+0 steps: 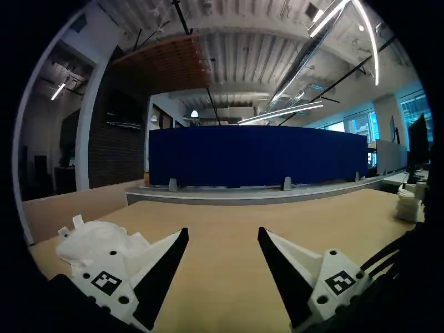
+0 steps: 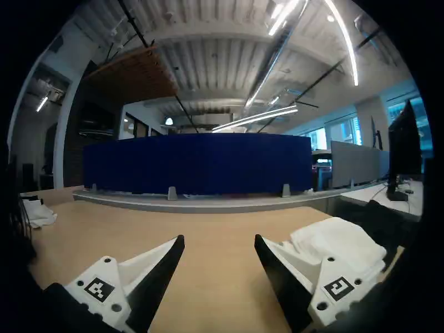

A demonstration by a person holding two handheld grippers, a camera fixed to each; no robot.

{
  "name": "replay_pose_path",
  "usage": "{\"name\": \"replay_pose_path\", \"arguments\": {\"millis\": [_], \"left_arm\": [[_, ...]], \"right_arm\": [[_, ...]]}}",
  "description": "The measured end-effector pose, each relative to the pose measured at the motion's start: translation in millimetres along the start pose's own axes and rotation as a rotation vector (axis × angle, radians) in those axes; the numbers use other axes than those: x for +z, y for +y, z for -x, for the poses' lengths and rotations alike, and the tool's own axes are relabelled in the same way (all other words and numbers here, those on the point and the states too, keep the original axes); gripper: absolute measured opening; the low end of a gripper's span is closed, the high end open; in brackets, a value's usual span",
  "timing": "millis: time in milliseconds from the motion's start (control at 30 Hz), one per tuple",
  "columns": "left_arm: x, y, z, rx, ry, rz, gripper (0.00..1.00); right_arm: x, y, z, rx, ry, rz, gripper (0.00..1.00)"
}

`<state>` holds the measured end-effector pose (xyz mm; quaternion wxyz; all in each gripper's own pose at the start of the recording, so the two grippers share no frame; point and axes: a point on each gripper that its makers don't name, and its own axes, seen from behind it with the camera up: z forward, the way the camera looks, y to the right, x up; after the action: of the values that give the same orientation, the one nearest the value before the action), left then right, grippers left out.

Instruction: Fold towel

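In the left gripper view a crumpled white towel (image 1: 94, 244) lies on the wooden table (image 1: 233, 222), just behind and left of my left finger. My left gripper (image 1: 223, 237) is open over bare wood, holding nothing. In the right gripper view a folded white towel (image 2: 338, 240) rests near the table's right edge, partly hidden by my right finger. My right gripper (image 2: 218, 240) is also open, low over the table (image 2: 216, 233), with nothing between its fingers. Neither gripper touches a towel.
A blue partition (image 1: 255, 155) on a grey rail closes off the far side of the table. Another white cloth pile (image 1: 408, 206) sits at the far right of the left gripper view, and one (image 2: 38, 213) at the far left of the right gripper view. Monitors (image 2: 404, 150) stand on a desk to the right.
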<state>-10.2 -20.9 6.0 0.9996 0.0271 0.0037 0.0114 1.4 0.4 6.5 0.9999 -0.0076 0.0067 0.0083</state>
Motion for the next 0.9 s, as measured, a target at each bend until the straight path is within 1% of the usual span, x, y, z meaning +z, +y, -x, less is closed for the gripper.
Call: {"name": "replay_pose_path", "arguments": {"millis": [600,900], "left_arm": [[-0.3,0.1,0.4,0.0,0.0,0.0,0.93],[-1.3,0.1,0.2,0.0,0.0,0.0,0.93]], "right_arm": [[-1.9,5.5,-2.7,-0.001,0.006,-0.009,0.98],[-0.7,3.2,-0.7,-0.007,0.006,-0.006,0.98]]}}
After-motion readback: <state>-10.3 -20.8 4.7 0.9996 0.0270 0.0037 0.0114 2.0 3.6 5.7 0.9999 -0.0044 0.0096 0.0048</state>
